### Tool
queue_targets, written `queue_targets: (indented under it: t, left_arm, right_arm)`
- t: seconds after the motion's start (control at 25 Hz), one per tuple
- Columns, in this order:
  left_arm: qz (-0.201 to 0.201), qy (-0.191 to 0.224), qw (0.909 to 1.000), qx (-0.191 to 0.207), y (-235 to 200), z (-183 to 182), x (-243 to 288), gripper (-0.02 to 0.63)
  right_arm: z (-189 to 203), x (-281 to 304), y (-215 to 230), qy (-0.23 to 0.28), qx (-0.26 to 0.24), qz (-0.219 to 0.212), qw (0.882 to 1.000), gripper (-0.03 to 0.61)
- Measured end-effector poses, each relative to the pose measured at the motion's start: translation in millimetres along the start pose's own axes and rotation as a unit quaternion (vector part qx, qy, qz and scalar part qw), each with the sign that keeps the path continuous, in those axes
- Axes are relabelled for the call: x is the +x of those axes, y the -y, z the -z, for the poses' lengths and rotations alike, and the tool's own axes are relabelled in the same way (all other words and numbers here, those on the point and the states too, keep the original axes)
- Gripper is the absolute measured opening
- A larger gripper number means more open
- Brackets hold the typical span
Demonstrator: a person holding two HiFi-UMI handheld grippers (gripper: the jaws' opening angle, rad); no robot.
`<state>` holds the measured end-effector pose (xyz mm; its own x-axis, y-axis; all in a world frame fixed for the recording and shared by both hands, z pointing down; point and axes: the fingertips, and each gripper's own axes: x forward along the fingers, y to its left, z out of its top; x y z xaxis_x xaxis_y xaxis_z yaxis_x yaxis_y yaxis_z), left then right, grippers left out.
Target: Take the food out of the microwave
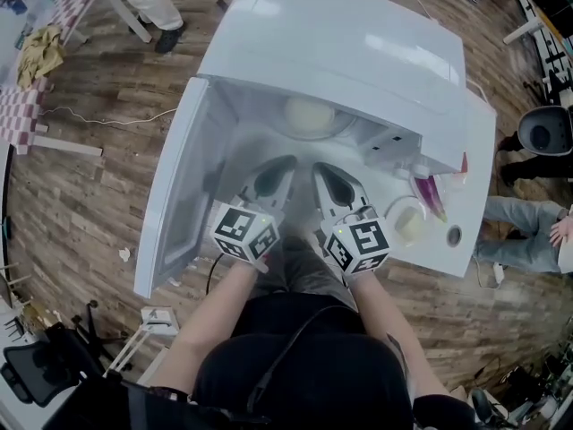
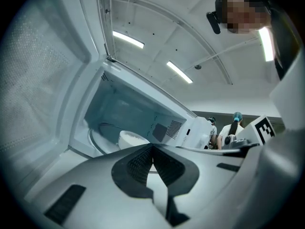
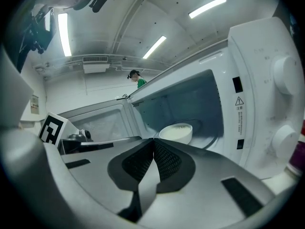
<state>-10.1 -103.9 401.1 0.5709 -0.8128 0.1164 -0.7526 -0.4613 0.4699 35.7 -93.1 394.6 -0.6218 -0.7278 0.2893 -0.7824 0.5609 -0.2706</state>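
Microwave (image 1: 340, 43): white, door (image 1: 175, 204) swung wide open on my left, so the cavity is free to enter. Turntable (image 2: 95, 140) is inside with the food on it: a white bowl (image 3: 176, 131), roughly centred, well back from the opening, not out yet. Filling looks pale, maybe rice, can't confirm.

Both tools are side by side at the cavity mouth, pointing in.
- Left gripper (image 2: 152, 147): jaws clenched together, nothing between them.
- Right gripper (image 3: 153, 141): same, pads pressed together, empty.

The bowl sits beyond both tips, apart from them.

My read: this is the approach, grasp not set up. Plan:
- Spread both jaws before going deeper.
- Take the rim on opposite sides, left tool on the left, right tool on the right.
- Lift just off the turntable and draw straight back, level.
- Mind the cavity roof and the door edge.
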Motion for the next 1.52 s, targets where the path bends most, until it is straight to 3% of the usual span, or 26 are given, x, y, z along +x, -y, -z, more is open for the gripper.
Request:
queue_targets:
  t: [0.92, 1.32, 1.52]
  left_arm:
    - [0.0, -0.038, 0.9988, 0.032, -31.7, -16.8, 40.7, 0.012]
    - [0.004, -0.045, 0.9989, 0.016, -44.6, -19.1, 50.8, 0.012]
    - [0.001, -0.052, 0.9985, 0.017, -45.6, -16.8, 53.9, 0.057]
  right_arm:
    - [-12.2, 32.1, 42.3, -0.006, 0.021, 0.089, 0.996, 0.02]
    - [-17.4, 40.4, 55.8, -0.001, 0.03, 0.121, 0.992, 0.02]
    - [-17.8, 39.8, 64.2, -0.001, 0.031, 0.139, 0.99, 0.021]
